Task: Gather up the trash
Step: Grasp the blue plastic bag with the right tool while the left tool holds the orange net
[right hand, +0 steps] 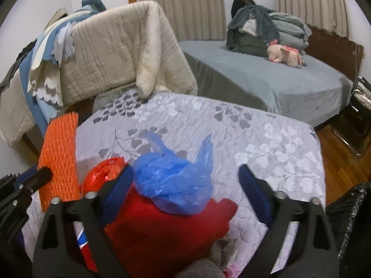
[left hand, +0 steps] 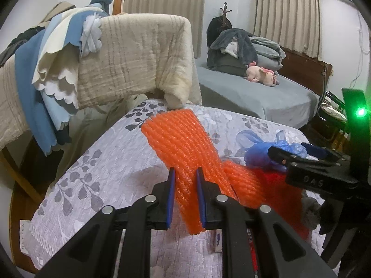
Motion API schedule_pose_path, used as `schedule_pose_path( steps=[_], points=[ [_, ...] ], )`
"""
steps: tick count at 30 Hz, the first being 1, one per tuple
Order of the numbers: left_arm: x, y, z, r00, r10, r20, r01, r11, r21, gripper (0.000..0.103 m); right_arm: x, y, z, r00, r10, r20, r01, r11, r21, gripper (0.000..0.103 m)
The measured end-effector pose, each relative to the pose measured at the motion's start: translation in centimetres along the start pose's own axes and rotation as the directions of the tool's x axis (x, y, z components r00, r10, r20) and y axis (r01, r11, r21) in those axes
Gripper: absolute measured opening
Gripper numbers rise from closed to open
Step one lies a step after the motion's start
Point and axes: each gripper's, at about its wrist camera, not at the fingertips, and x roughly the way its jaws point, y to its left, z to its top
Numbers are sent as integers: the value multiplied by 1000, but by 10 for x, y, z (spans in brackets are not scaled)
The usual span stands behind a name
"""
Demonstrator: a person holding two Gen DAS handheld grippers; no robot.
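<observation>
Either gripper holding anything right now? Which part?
Left gripper pinches the orange foam net near its lower end. Right gripper is open around the blue plastic bag, nothing held.

A mattress [right hand: 266, 139] covered in a grey quilt with a leaf and flower print is seen in the foreground. On it are laid a crumpled blue plastic bag [right hand: 176, 180], a red cloth [right hand: 167, 229], and a shiny red wrapper [right hand: 102, 173]. An orange foam net [left hand: 180, 139] is draped over it.
</observation>
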Motion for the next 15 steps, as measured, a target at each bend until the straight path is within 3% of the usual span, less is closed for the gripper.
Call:
schedule_pose_path(
  steps=[3, 5, 8, 15],
  points=[
    [0, 1, 0, 1000, 2, 3, -2, 1000, -1, 17, 5, 3, -3, 999, 25, -25, -26, 1000, -2, 68],
    [0, 2, 0, 1000, 1, 4, -1, 1000, -3, 17, 5, 5, -4, 998, 53, -39, -53, 999, -8, 51],
    [-1, 1, 1, 1000, -2, 8, 2, 1000, -3, 17, 2, 9, -5, 997, 74, -37, -75, 997, -23, 45],
    [-10, -9, 4, 1000, -14, 23, 14, 1000, 9, 17, -17, 4, 2, 997, 82, 11, -82, 997, -10, 43]
  ],
)
